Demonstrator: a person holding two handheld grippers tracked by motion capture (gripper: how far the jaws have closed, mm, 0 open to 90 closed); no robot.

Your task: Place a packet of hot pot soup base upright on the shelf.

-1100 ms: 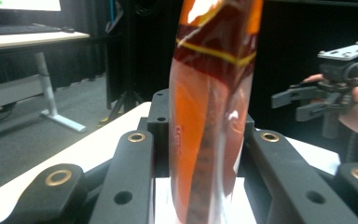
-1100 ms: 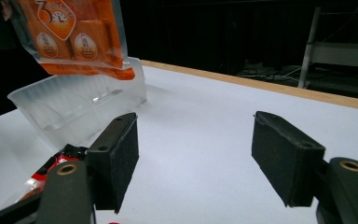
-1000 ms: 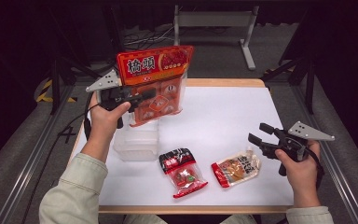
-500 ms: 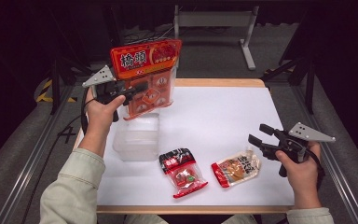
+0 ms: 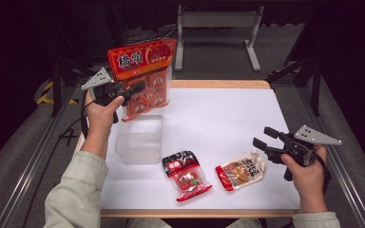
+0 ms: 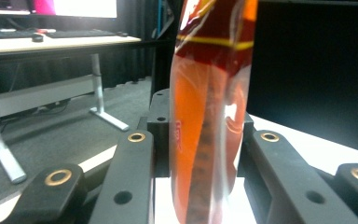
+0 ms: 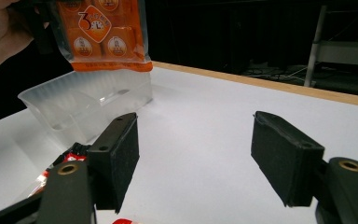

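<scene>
Orange packet [image 6: 209, 116] hides left tongs' [image 5: 140, 89] pads.

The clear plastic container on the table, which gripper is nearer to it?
Left. The left gripper holds the orange snack bag just above the clear plastic container; the right gripper hangs open far across the table, beside the small packets.

A large orange-red plastic snack bag [image 5: 145, 76] with a red header of white characters and clear-fronted orange packets is held upright in the air. Its lower edge is seen hanging just above the clear rectangular plastic tub [image 5: 140, 140], over the tub's far end.
</scene>
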